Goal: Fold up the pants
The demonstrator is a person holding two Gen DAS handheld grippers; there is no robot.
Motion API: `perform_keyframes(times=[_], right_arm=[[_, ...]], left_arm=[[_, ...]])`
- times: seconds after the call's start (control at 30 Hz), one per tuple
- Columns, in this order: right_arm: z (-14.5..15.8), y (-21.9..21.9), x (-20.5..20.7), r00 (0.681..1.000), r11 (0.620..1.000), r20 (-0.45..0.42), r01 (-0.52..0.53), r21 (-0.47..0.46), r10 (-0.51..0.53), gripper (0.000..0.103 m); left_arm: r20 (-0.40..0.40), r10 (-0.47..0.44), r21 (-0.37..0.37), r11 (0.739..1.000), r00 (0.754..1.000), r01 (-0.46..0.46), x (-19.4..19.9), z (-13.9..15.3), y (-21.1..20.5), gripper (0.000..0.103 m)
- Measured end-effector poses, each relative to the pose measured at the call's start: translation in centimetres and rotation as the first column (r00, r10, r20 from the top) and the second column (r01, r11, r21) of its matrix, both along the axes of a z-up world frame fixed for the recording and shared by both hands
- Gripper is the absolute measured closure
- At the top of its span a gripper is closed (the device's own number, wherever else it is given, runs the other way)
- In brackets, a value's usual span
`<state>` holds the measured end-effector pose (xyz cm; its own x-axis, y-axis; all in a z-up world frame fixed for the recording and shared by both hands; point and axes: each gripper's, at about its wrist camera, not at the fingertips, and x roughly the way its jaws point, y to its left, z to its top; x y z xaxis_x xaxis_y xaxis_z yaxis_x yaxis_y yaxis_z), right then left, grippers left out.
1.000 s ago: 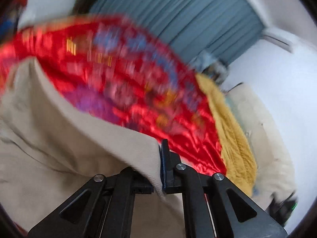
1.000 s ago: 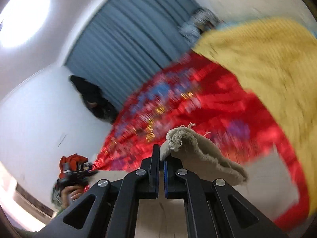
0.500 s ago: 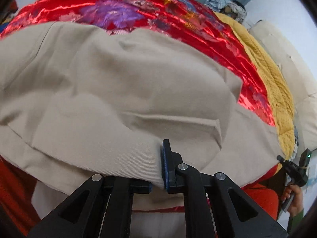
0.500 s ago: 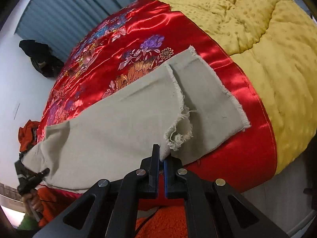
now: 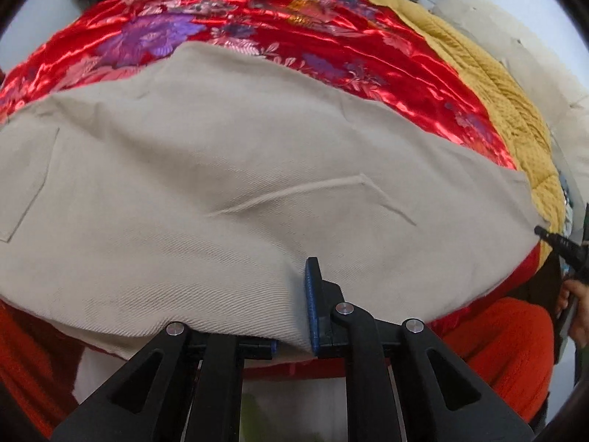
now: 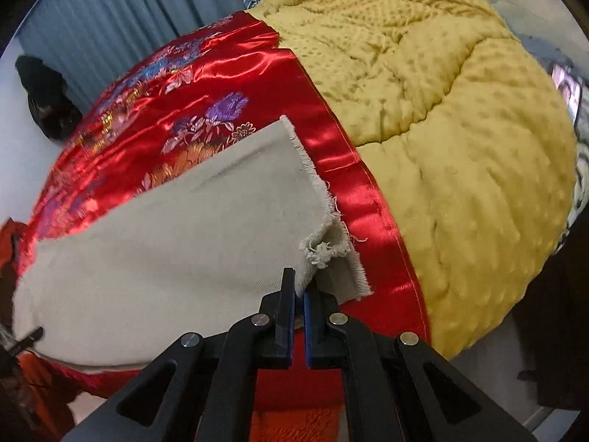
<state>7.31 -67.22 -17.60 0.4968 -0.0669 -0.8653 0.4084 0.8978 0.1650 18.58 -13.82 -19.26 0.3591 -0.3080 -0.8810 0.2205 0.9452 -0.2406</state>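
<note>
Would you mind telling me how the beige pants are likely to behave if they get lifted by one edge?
The beige pants will probably droop: they already drape in soft creases. The twill weave suggests moderate weight, so folds should hold. On the glossy red satin cover they may slide when tugged, and the frayed hem might shed threads.

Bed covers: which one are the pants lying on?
The red satin cover with the flowers; the pants lie wholly on it, short of the yellow blanket.

Beige pants [image 5: 228,169] lie on a shiny red satin quilt [image 6: 154,110] embroidered with flowers (purple, pink, orange), beside a mustard-yellow dotted blanket [image 6: 441,118]; grey-blue curtain [image 6: 110,22] behind.
</note>
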Motion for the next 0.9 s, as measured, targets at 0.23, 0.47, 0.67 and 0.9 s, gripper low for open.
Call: perform_keyframes(times=[0.23,0.47,0.67,0.9], right_arm=[[-0.7,-0.3,-0.7,1.0,1.0,-0.011,0.02,0.007,-0.02,0.1],[-1.5,0.3,-0.4,0.998,0.999,-0.018,0.052,-0.014,-0.052,0.1],[-1.4,0.4,-0.8,0.996,0.996,-0.021,0.08,-0.036,-0.081,0.079],[3.5,0.1,-5.2,0.979,0.945,0.039,0.205,-0.255,-0.202,0.043]], left_arm=[[-0.004,-0.039,0.095,0.995,0.999,0.039,-0.5,-1.3,-0.9,0.094],[0.025,-0.089,0.137,0.987,0.996,0.085,-1.6,-1.0,-0.8,0.094],[0.012,-0.096,0.128,0.987,0.995,0.094,-1.5,-0.5,-0.5,0.071],[0.099,-0.039,0.129,0.991,0.994,0.026,-6.4,4.5,4.7,0.038]])
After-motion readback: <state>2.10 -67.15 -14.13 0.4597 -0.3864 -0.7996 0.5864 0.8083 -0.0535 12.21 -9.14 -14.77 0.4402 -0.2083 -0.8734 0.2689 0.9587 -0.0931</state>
